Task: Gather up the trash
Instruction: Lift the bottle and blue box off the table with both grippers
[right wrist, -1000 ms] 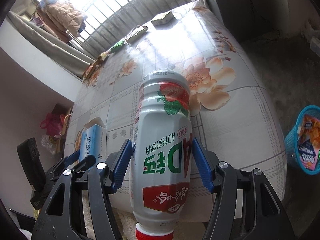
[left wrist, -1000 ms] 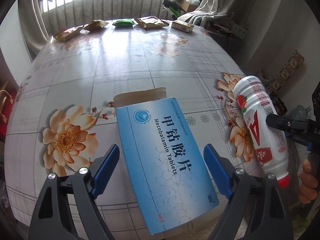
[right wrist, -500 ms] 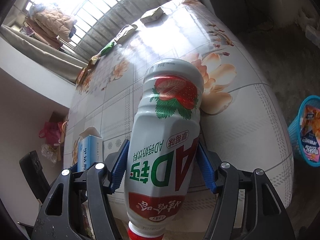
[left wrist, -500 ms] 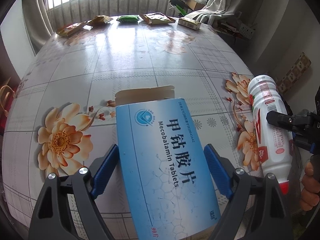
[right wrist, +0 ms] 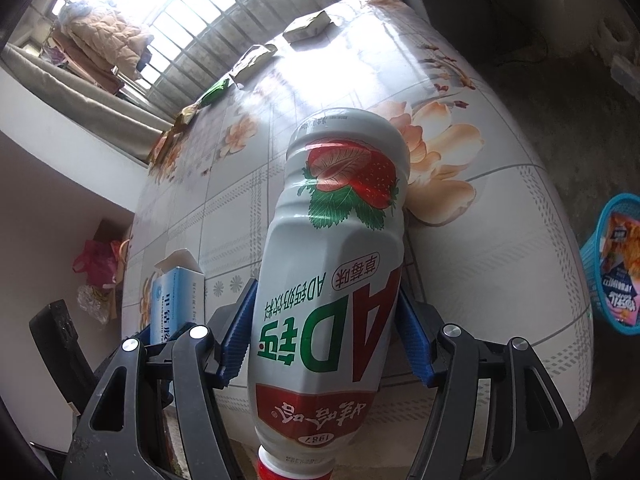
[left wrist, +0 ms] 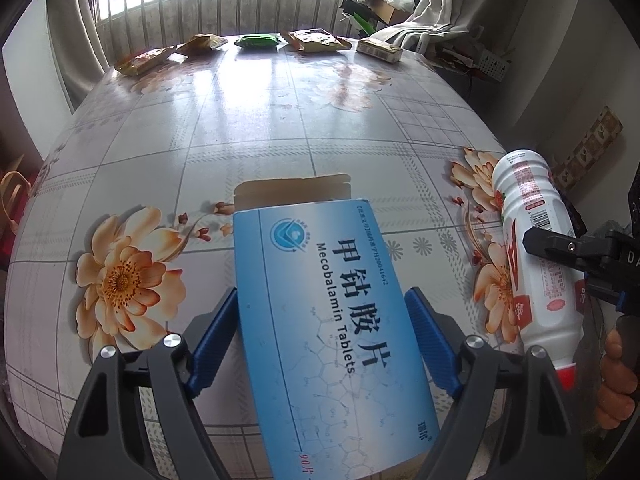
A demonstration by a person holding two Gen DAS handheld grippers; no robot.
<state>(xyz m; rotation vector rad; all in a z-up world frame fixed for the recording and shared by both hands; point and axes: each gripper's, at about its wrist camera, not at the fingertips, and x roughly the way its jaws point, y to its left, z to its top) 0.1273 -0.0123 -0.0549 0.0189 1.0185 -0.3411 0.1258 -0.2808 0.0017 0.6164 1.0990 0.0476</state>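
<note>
A blue tablet box (left wrist: pixel 328 320) with its far flap open lies lengthwise between the fingers of my left gripper (left wrist: pixel 322 292). The jaws are closing, and both blue pads (left wrist: pixel 216 340) touch its long sides. A white drink bottle (right wrist: pixel 340 220) with a strawberry label points its red cap toward the camera. My right gripper (right wrist: pixel 326 288) is shut on its middle. The left wrist view shows the bottle (left wrist: pixel 520 184) at the table's right edge, held by the right gripper (left wrist: pixel 560 248). In the right wrist view the box (right wrist: pixel 172 300) sits at the left.
The flowered table (left wrist: pixel 280 120) carries several snack wrappers (left wrist: pixel 200 44), a green packet (left wrist: pixel 256 41) and a small carton (left wrist: pixel 378 50) along its far edge. A blue basket (right wrist: pixel 616 264) holding wrappers stands on the floor at the right. A hand (left wrist: pixel 616 380) grips the right handle.
The left pads stood apart from the box's sides and now touch them. The bottle has tipped slightly in the right gripper's view.
</note>
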